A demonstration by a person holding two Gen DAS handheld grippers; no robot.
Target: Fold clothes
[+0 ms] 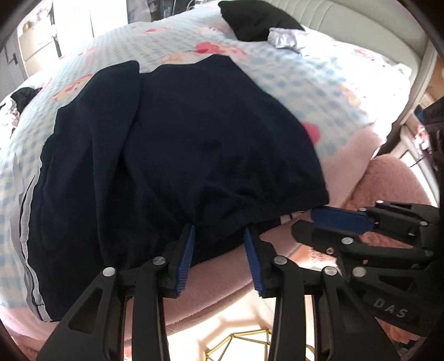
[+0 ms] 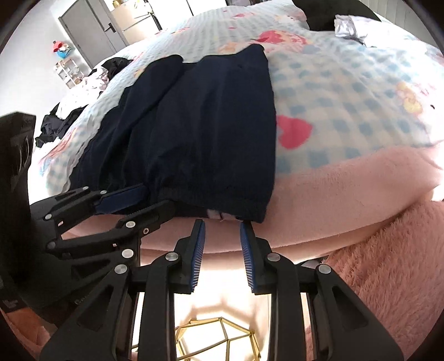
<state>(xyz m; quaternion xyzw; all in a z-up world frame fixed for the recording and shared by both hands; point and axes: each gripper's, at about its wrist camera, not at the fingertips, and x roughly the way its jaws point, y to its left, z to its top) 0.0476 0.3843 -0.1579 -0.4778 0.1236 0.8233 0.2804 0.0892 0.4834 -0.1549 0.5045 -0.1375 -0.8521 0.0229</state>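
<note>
A dark navy garment lies folded lengthwise on the checked bedspread, its ribbed hem at the near bed edge. My left gripper is open, its fingertips at the hem's lower edge with fabric between them. My right gripper is open, its tips just below the hem's right corner. The garment fills the middle of the right wrist view. The right gripper shows at the right of the left wrist view, and the left gripper at the left of the right wrist view.
A black cloth and a silvery bundle lie at the far end of the bed. More clothes are piled at the far left. A pink fuzzy blanket hangs over the near edge. A gold wire frame stands below.
</note>
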